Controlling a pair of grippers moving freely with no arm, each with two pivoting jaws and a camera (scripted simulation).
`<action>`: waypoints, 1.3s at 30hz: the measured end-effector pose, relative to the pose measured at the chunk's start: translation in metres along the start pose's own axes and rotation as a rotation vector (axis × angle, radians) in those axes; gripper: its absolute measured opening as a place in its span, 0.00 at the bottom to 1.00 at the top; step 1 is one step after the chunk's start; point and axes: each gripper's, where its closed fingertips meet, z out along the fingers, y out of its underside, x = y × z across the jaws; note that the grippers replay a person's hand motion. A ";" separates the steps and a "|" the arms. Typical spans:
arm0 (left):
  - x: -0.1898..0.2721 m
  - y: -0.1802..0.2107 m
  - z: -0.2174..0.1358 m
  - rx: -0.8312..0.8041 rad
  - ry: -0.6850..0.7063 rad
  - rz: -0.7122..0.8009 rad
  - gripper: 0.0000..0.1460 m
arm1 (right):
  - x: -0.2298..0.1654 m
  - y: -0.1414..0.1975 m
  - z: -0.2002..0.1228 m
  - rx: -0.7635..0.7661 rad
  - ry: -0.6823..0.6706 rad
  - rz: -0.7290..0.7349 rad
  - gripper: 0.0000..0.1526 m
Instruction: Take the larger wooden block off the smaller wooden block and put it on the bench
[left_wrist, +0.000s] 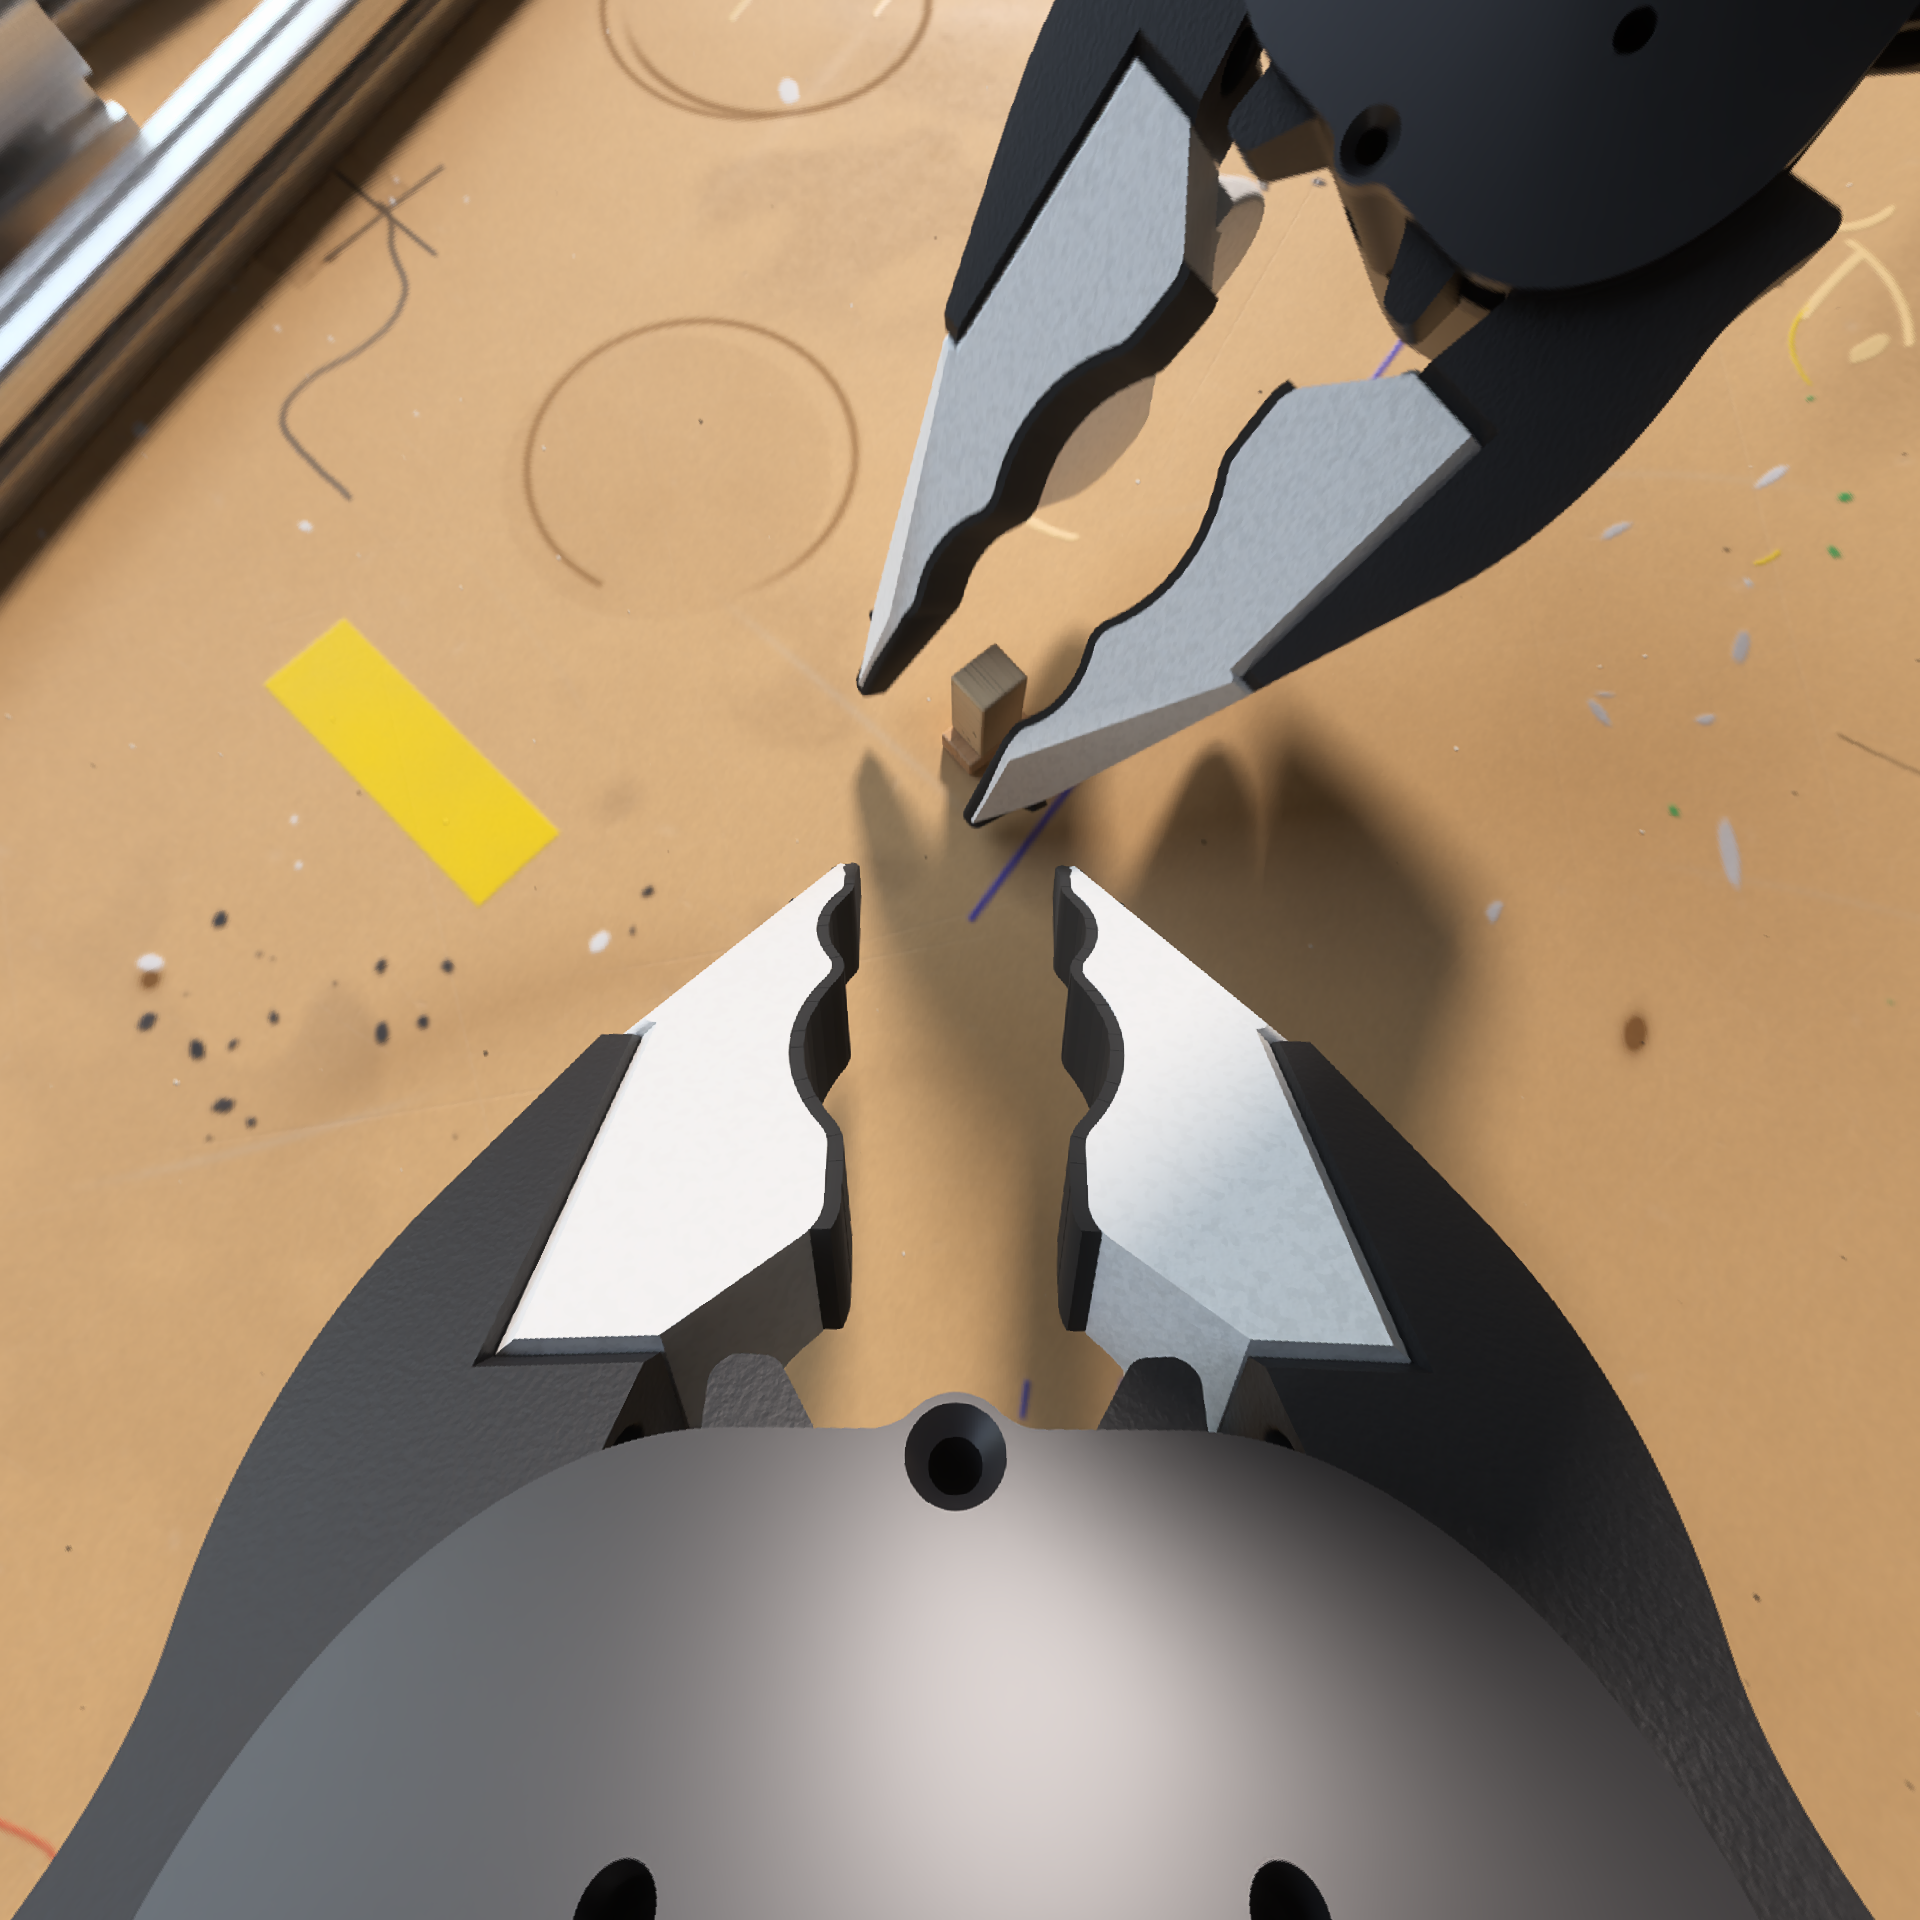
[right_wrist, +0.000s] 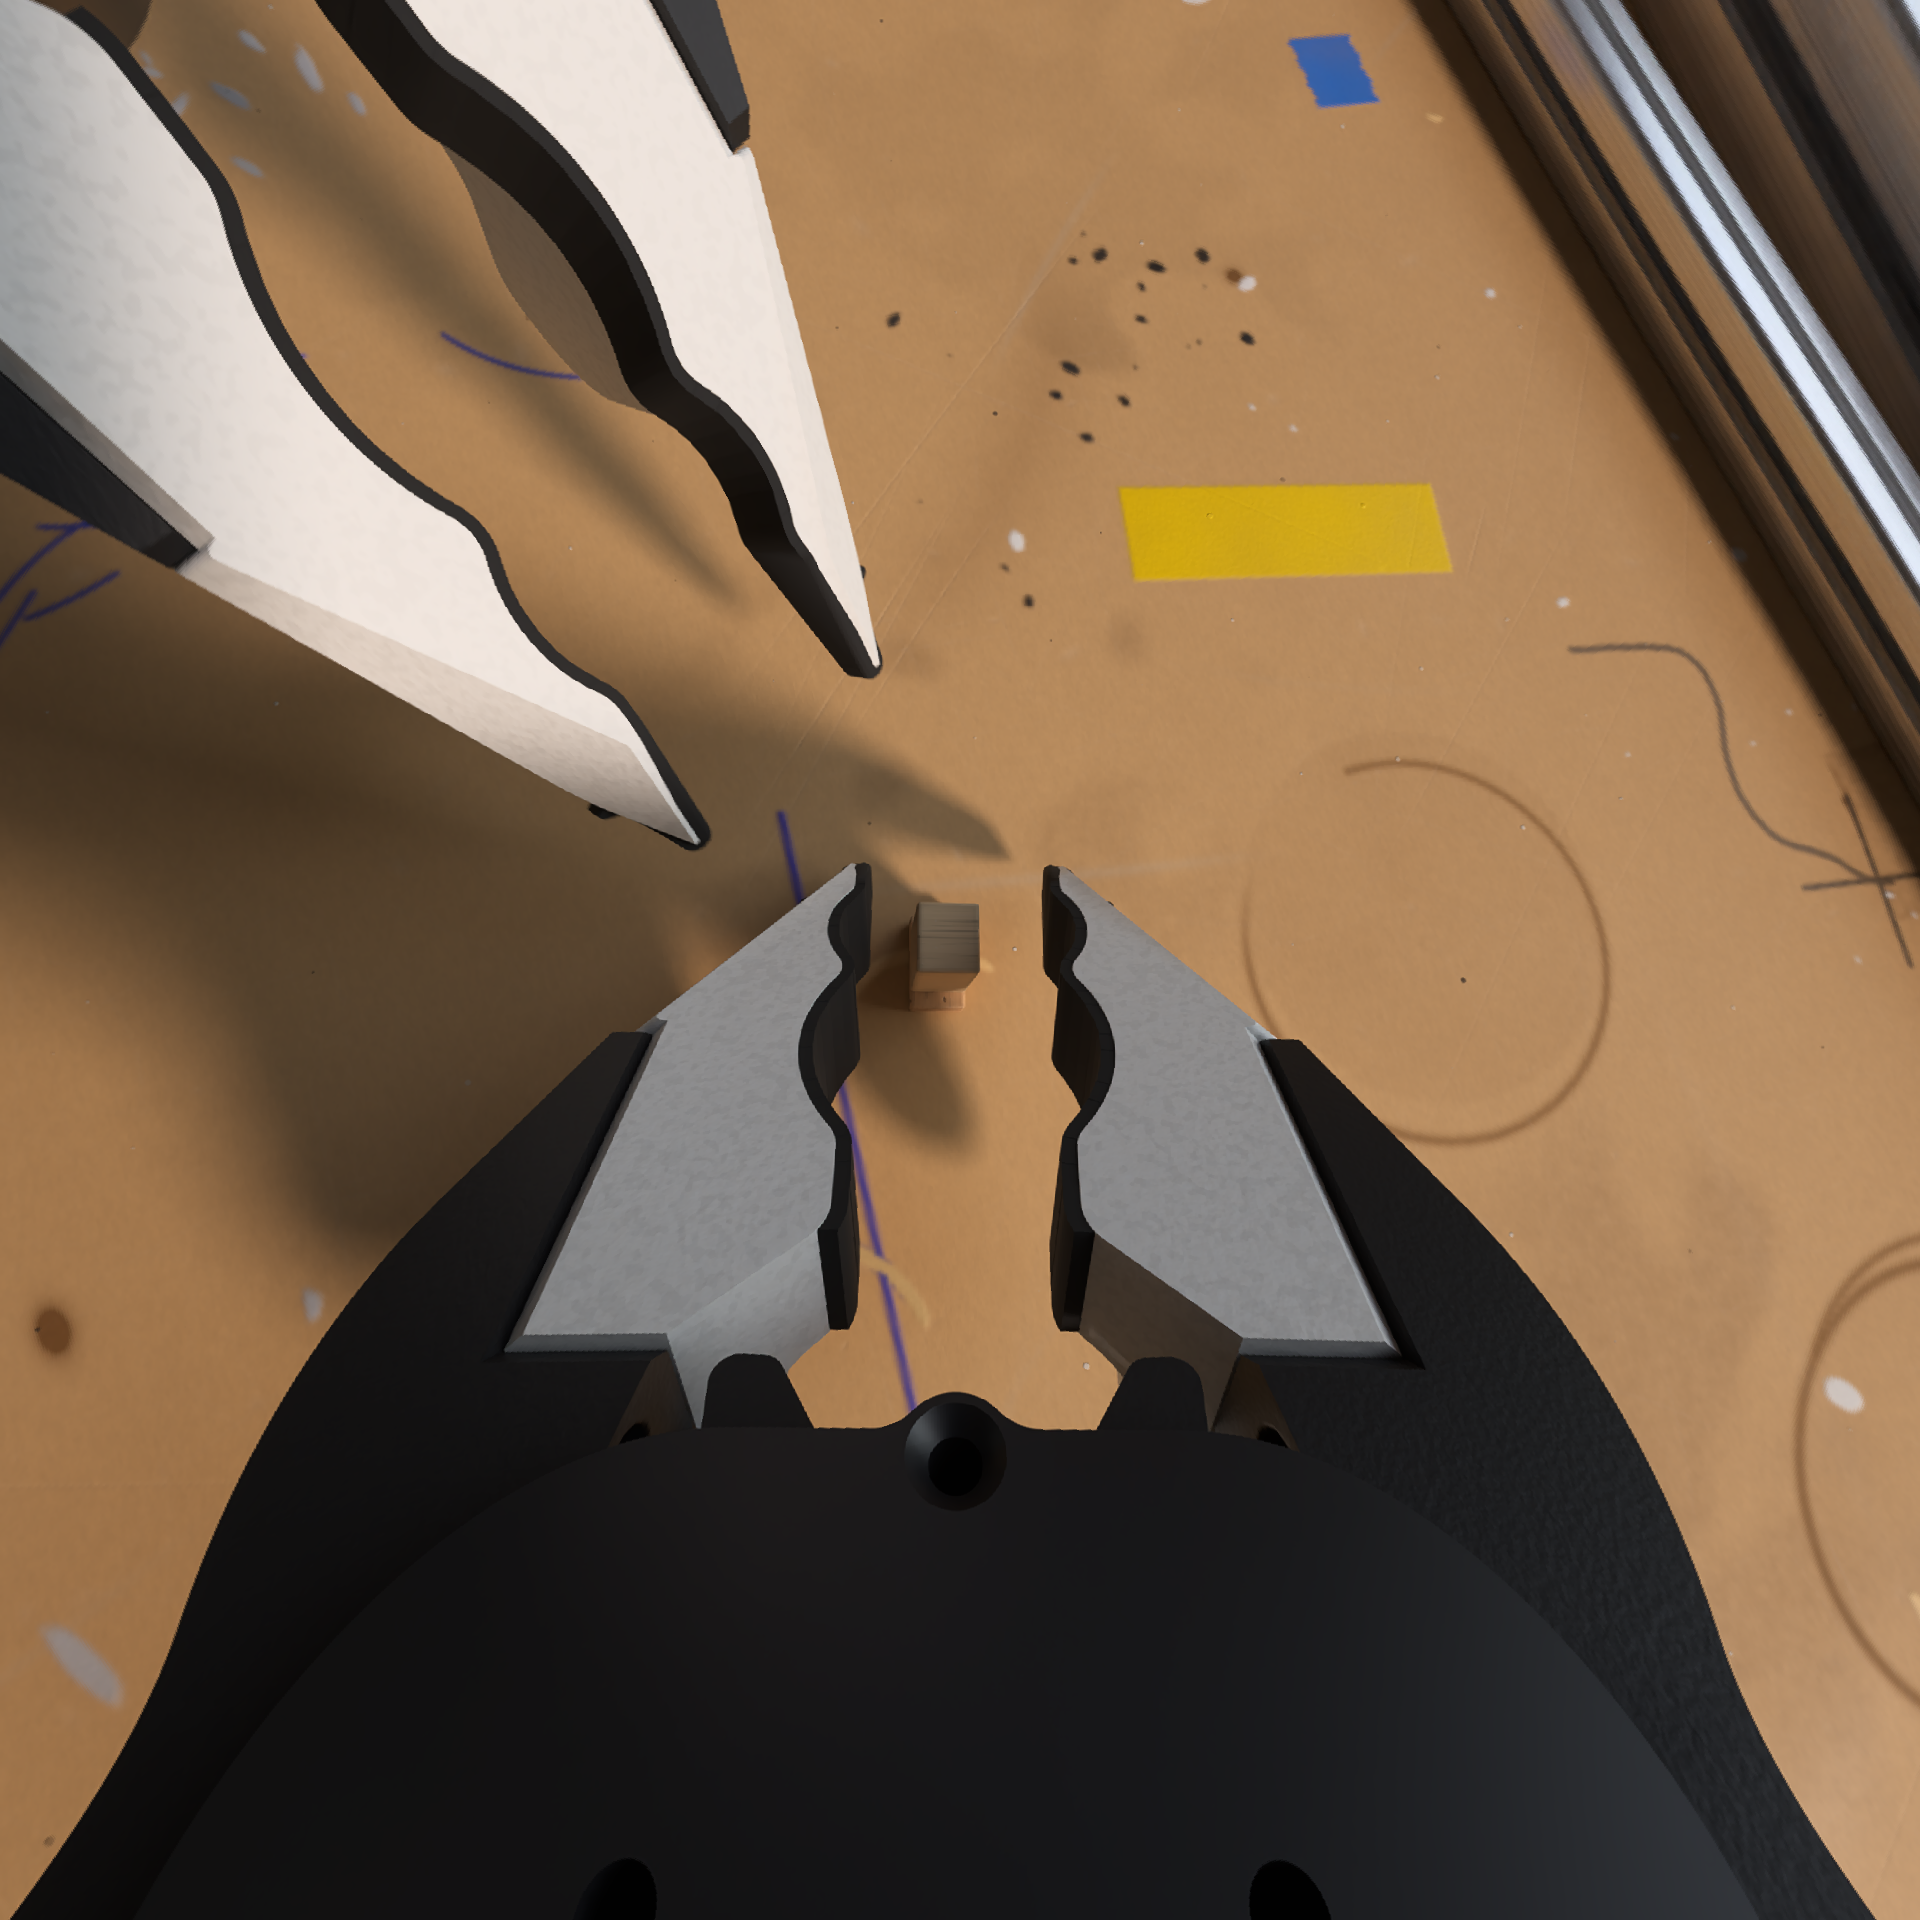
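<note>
A larger wooden block (left_wrist: 988, 686) stands on a smaller wooden block (left_wrist: 964, 750) on the brown bench (left_wrist: 675, 1039). My right gripper (right_wrist: 956, 873) is open, with the larger block (right_wrist: 945, 932) and the smaller block (right_wrist: 940, 997) under it between its fingertips, touching neither. The right gripper also shows in the left wrist view (left_wrist: 923, 750), reaching down from the upper right; its near finger hides part of the smaller block. My left gripper (left_wrist: 956, 873) is open and empty, a short way from the blocks. It shows in the right wrist view (right_wrist: 777, 748) at the upper left.
A yellow tape strip (left_wrist: 410, 758) (right_wrist: 1283, 530) lies flat on the bench. A metal rail (left_wrist: 156, 208) (right_wrist: 1766, 312) runs along the bench edge. A blue tape patch (right_wrist: 1333, 71) lies far off. Pencil circles and paint specks mark the surface.
</note>
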 end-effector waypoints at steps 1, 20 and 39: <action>0.000 0.002 -0.001 -0.004 0.009 -0.010 0.26 | 0.000 0.000 -0.001 0.001 0.000 -0.002 0.22; 0.019 0.035 -0.047 0.004 0.100 -0.168 0.35 | 0.004 -0.009 -0.020 0.023 -0.038 0.008 0.27; 0.031 0.078 -0.049 -0.143 -0.014 -0.063 0.34 | -0.001 0.002 -0.008 -0.044 -0.002 -0.012 0.07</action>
